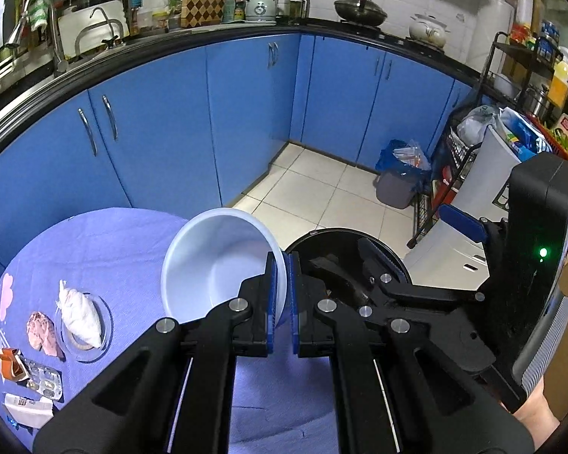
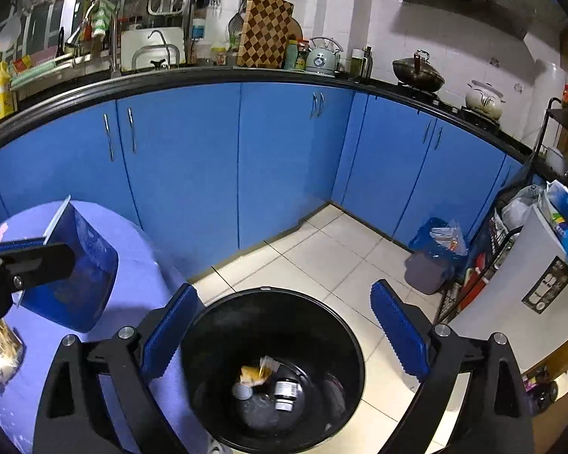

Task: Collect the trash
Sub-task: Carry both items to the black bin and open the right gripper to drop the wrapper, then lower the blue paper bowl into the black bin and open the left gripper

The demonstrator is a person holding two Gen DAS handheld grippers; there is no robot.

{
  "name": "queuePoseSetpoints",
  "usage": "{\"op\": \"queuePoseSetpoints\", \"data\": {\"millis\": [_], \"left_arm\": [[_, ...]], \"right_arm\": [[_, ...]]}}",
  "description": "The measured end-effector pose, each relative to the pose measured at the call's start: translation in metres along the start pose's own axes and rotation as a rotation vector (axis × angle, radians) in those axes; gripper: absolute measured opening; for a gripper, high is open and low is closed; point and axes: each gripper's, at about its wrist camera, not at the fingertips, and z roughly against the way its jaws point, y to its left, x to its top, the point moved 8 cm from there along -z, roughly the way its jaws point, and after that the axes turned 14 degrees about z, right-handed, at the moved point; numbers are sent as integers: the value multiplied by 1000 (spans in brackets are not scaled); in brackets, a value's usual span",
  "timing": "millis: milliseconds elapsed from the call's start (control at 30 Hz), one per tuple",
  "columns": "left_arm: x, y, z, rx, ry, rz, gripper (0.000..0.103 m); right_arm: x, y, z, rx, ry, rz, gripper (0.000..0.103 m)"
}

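My left gripper (image 1: 282, 299) is shut on the rim of a bowl (image 1: 216, 261), white inside and blue outside, and holds it tilted over the round table's right edge. The bowl (image 2: 75, 265) also shows at the left of the right wrist view. My right gripper (image 2: 284, 333) is open and empty, above the black trash bin (image 2: 272, 370) beside the table; it also shows in the left wrist view (image 1: 416, 249). The bin holds a small jar (image 2: 286, 391), a yellow wrapper (image 2: 257, 372) and a white cap. On the table lie a crumpled white bag (image 1: 80, 312), a pink wad (image 1: 41, 331), a blister pack (image 1: 43, 376) and paper scraps.
The table has a lilac cloth (image 1: 106, 249). Blue cabinets (image 2: 193, 159) curve behind under a cluttered counter. A small grey bin with a blue liner (image 2: 431, 261) stands on the tiled floor. A white appliance (image 2: 530, 287) and a wire rack stand at the right.
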Motion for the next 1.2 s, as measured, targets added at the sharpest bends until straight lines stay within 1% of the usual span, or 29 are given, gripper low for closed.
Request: {"op": "queuePoseSetpoints", "data": {"millis": [167, 333, 500, 767, 867, 933, 1033, 1133, 1200], "left_arm": [[1, -14, -5, -9, 8, -22, 6], [4, -36, -8, -30, 6, -54, 6], [9, -59, -10, -54, -2, -89, 6], [22, -86, -17, -69, -18, -129, 7], [27, -88, -21, -46, -26, -129, 9], [27, -85, -26, -36, -9, -117, 9], [27, -78, -29, -13, -16, -104, 9], [27, -71, -34, -17, 13, -79, 9], [27, -67, -36, -6, 20, -67, 9]], "right_arm": [[-9, -11, 3, -45, 11, 4, 90], [-17, -21, 7, -75, 28, -4, 90], [-27, -36, 11, -91, 40, -21, 90], [-37, -50, 12, -103, 48, -52, 90], [-39, -51, 11, -102, 52, -57, 90], [-39, -50, 12, -101, 53, -56, 90], [-39, -47, 11, -96, 50, -49, 90], [-38, -44, 9, -92, 51, -44, 90], [-38, -42, 9, -88, 50, -42, 90]]}}
